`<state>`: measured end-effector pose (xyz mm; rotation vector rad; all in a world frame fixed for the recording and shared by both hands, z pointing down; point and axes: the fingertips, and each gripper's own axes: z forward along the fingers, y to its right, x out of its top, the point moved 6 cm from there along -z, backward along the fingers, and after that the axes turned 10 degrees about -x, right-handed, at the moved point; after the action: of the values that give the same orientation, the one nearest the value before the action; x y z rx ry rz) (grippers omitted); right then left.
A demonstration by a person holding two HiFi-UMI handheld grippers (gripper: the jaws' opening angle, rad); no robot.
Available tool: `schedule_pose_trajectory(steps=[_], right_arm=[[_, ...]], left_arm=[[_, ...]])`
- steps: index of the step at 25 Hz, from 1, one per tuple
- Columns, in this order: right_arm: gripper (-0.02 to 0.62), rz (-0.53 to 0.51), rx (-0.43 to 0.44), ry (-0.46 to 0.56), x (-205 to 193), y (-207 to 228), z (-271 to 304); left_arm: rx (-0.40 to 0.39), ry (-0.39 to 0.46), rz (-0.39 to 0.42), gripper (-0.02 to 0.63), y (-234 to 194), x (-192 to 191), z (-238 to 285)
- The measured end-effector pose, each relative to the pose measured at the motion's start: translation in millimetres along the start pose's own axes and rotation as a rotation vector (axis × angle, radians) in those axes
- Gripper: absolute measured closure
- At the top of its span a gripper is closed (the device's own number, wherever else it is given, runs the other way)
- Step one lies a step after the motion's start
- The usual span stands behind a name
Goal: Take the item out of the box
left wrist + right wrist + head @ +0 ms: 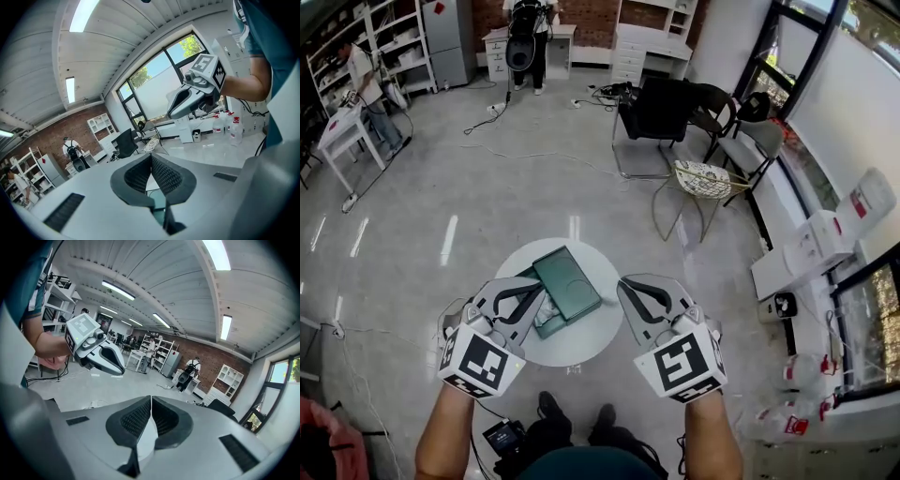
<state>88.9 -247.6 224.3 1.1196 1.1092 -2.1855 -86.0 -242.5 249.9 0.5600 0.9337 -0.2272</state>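
Observation:
A dark green flat box [567,281] lies on the small round white table [581,349] in the head view. Its lid sits skewed over a paler green base [546,324]; whatever is inside is hidden. My left gripper [536,294] is at the box's left edge, jaws shut with nothing between them. My right gripper [628,287] is just right of the box, over the table's right rim, also shut and empty. In the left gripper view the pads [161,174] meet and the right gripper [194,96] hangs above. The right gripper view shows closed pads [140,417] and the left gripper [96,352].
A black office chair [661,111] and a wire chair [703,178] stand behind the table. White boxes [825,239] and bottles [787,422] line the right wall. Cables [502,117] trail on the floor. People stand at the far shelves [361,80] and the back desk [525,42].

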Motion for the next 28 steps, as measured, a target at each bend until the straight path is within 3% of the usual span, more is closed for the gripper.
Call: schedule_pose_trajectory(steps=[10,18,28], right_arm=[[0.555,-0.015,-0.038,-0.011,12,-15,68],[0.555,-0.057,0.054,0.008,-17,-13,138],[0.555,-0.029,0.162,0.013,-56,-18,217]], left_arm=[[-0.06,0.009,-0.014,0.586,-51,-69,10],[-0.016,-0.046,-0.095,0.586,-76,-123,41],[-0.005,-0.149,-0.195,0.586,-88,-192,85]])
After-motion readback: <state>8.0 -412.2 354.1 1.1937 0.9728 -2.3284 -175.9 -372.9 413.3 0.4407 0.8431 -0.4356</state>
